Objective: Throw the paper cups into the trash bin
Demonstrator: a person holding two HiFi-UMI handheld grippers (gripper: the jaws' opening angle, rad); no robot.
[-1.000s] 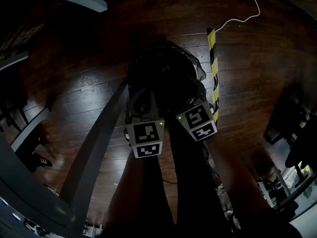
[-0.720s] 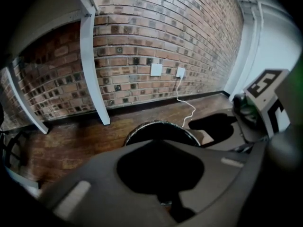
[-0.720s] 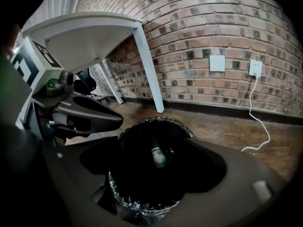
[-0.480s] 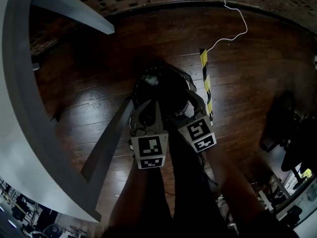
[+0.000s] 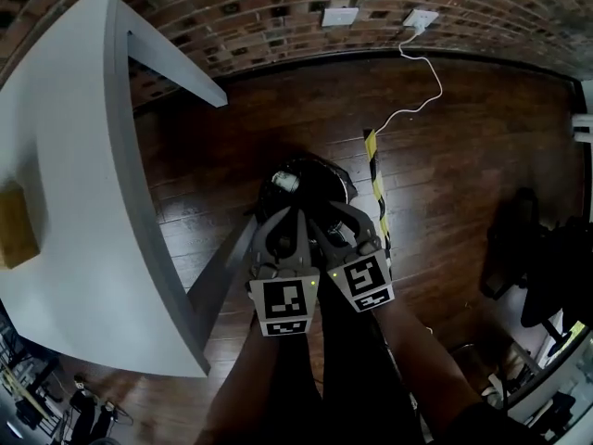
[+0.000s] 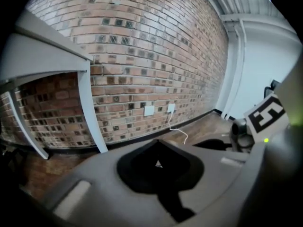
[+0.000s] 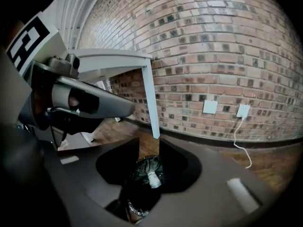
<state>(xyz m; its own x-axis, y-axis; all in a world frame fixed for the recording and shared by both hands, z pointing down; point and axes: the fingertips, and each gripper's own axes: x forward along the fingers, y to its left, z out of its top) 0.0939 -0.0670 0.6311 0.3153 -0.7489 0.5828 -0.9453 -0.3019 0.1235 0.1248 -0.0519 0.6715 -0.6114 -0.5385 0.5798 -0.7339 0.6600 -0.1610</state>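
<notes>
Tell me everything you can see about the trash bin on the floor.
The trash bin is round and dark, lined with a shiny, crinkled black bag. It stands upright on the wooden floor, between the white table leg and a yellow-and-black striped strip. One white paper cup lies inside, on the bag. Nothing else touches the bin.

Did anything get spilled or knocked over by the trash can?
Nothing stands out. A paper cup lies inside the black-lined trash bin, where it belongs, and the bin stands upright.
</notes>
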